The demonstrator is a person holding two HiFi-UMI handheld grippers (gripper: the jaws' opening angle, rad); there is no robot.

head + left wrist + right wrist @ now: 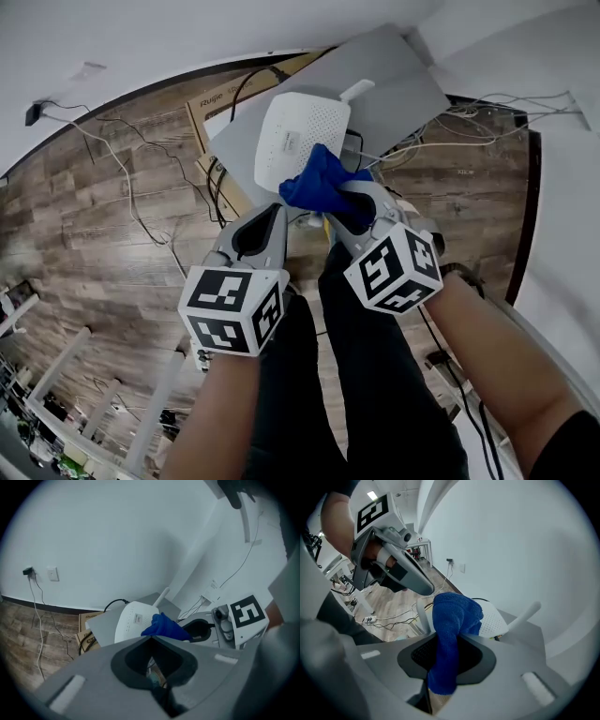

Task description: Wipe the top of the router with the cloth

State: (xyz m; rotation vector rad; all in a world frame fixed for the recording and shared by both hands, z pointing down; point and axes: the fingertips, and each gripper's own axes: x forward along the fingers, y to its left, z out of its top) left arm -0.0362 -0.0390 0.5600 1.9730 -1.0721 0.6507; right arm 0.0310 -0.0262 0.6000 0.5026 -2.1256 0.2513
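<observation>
A white router [298,139] with an upright antenna [356,91] lies on a grey slab [394,84] by the wall. A blue cloth [319,181] is pinched in my right gripper [349,208], which is shut on it. The cloth's front edge rests at the router's near right corner. In the right gripper view the cloth [452,630] hangs through the jaws, and the router [492,619] shows behind it. My left gripper [274,212] is shut with nothing in it, just short of the router [132,620] and left of the cloth [164,626].
A brown cardboard box [211,105] lies under the slab, with black cables [220,187] looped over its edge. White cables [487,117] run along the wall at the right. Wood-pattern floor [94,225] spreads to the left. The person's dark trouser legs [366,375] fill the bottom.
</observation>
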